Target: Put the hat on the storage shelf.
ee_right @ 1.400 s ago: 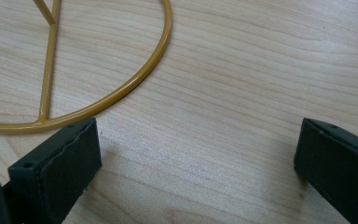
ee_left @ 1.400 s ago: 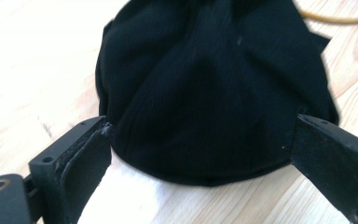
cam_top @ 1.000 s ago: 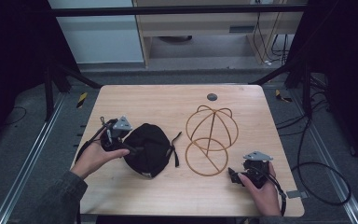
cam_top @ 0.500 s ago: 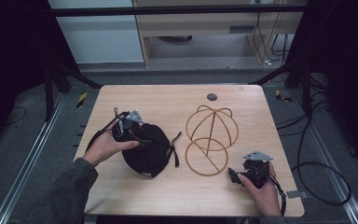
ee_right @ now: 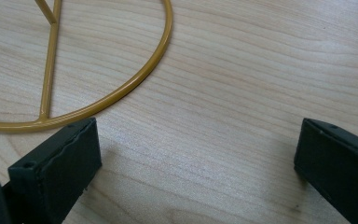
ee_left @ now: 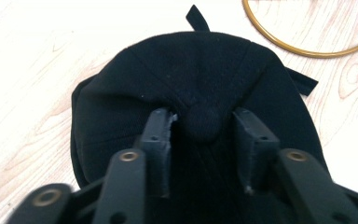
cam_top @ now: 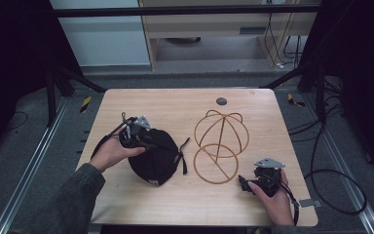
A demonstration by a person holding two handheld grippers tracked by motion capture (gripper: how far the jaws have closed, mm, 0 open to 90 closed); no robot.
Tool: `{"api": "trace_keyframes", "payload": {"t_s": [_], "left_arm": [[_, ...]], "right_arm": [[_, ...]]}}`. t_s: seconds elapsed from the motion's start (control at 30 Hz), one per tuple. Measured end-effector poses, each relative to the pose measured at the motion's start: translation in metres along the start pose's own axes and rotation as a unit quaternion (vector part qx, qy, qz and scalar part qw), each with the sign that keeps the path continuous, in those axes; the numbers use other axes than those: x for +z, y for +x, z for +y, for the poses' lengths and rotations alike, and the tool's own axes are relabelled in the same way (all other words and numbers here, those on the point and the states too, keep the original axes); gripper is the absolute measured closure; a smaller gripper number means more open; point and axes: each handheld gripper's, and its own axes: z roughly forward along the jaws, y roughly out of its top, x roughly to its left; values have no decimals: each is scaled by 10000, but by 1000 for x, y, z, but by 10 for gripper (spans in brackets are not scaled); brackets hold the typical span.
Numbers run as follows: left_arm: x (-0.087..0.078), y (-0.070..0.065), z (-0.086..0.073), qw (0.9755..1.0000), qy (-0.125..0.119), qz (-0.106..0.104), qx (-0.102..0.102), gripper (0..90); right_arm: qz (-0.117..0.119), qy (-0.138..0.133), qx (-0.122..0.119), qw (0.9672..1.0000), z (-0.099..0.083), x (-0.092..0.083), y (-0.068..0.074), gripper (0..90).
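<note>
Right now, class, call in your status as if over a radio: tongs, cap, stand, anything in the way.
Left tongs open, straddling the cap button. Right tongs open, on bare table beside the stand. Nothing between cap and stand.

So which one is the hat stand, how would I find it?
Look at the wooden table, right half. The stand sits between the black cap and the right tool. It is the see-through golden wire ball on a flat ring.

Matt black cloth cap [ee_left: 196, 93]; glossy gold metal wire stand [cam_top: 220, 146]; smooth pale wood table [cam_top: 185, 204]
</note>
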Motion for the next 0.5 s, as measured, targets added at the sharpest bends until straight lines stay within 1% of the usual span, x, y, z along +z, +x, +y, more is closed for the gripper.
{"api": "trace_keyframes", "payload": {"t_s": [0.1,0.17,0.37,0.5], "left_arm": [[0,-1,-1,10000,46,-39,42,700],[1,-1,-1,9999,72,-46,60,724],[-3,-1,-2,10000,37,-10,80,736],[-11,1,-4,10000,-70,14,32,739]], "right_arm": [[0,0,0,10000,0,0,0,7],[0,0,1,10000,0,0,0,6],[1,0,3,10000,0,0,0,7],[3,2,4,10000,0,0,0,7]]}}
